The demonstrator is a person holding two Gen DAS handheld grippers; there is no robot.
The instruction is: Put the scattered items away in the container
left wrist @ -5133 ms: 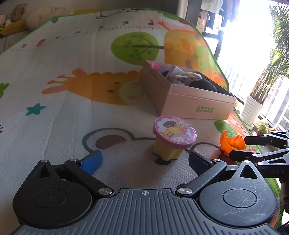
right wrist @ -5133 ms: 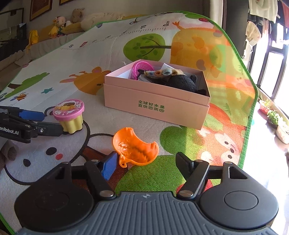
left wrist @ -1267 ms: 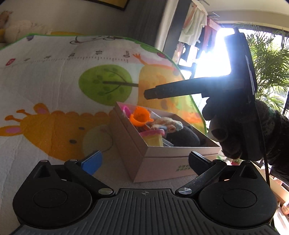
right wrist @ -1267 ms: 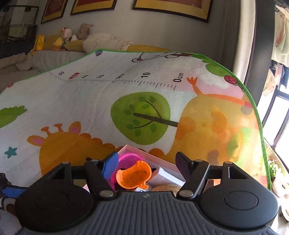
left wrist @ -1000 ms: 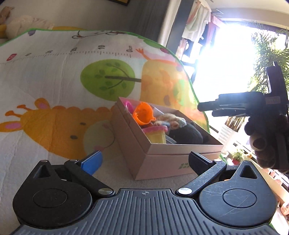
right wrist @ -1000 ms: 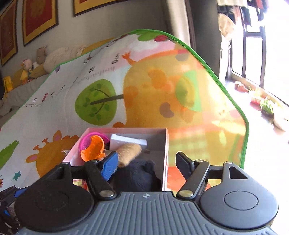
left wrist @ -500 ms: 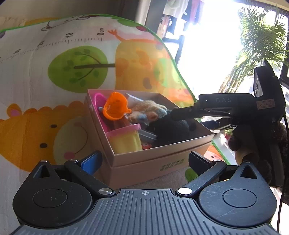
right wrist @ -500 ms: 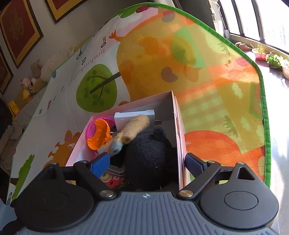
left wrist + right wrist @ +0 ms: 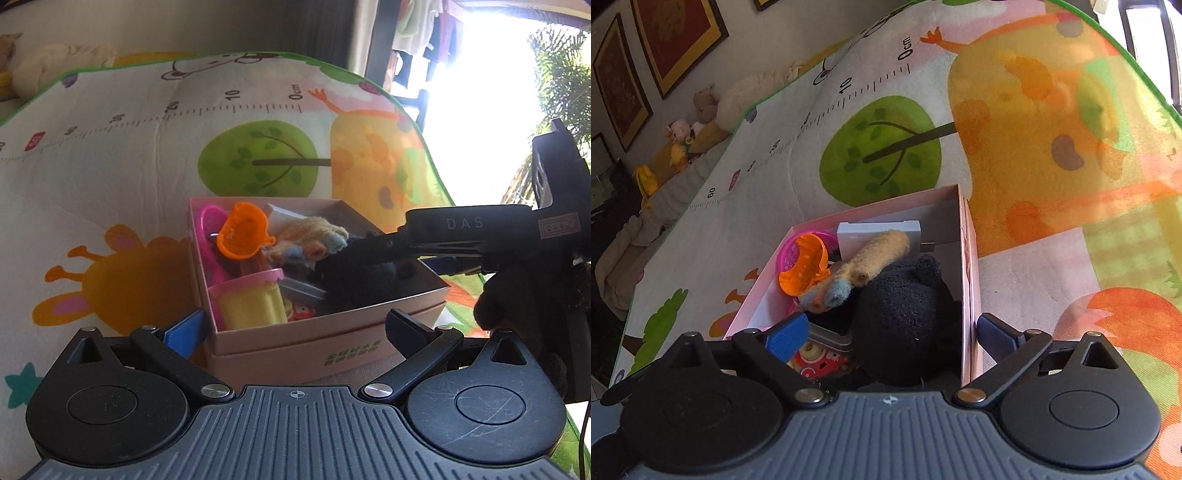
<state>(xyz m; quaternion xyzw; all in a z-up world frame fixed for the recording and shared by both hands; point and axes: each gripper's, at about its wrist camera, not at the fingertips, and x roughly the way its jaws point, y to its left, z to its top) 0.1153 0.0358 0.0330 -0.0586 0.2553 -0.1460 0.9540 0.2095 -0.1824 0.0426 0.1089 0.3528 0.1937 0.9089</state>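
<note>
Left wrist view: the left gripper (image 9: 293, 325) stands wide open and empty, its 2 fingers flanking the near corner of the box (image 9: 332, 343), which sits on the mat (image 9: 110, 155) toward its far right corner. Inside the box are the yellow tub (image 9: 251, 304) with its pink lid at the near-left corner, the orange scoop (image 9: 243, 236) leaning against a pink sieve (image 9: 208, 236) along the left wall, a fuzzy sock (image 9: 310, 240) mid-box and a black plush (image 9: 362, 273) on the right. The right gripper (image 9: 373, 245) reaches in from the right, over the plush.

Right wrist view: the right gripper's jaws (image 9: 890, 334) are opening, nearly at full spread, with nothing pinched. 1 finger hangs inside the box above the plush (image 9: 905, 314) and a red tin (image 9: 823, 360); the other sits outside the right wall (image 9: 967, 277). A white case (image 9: 875, 232) lies at the far end.

No loose item shows on the mat in either view, so the tidying looks about finished. To withdraw well, lift the right gripper straight up before swinging away, keeping the wall clear of both fingers so the box is not dragged.
</note>
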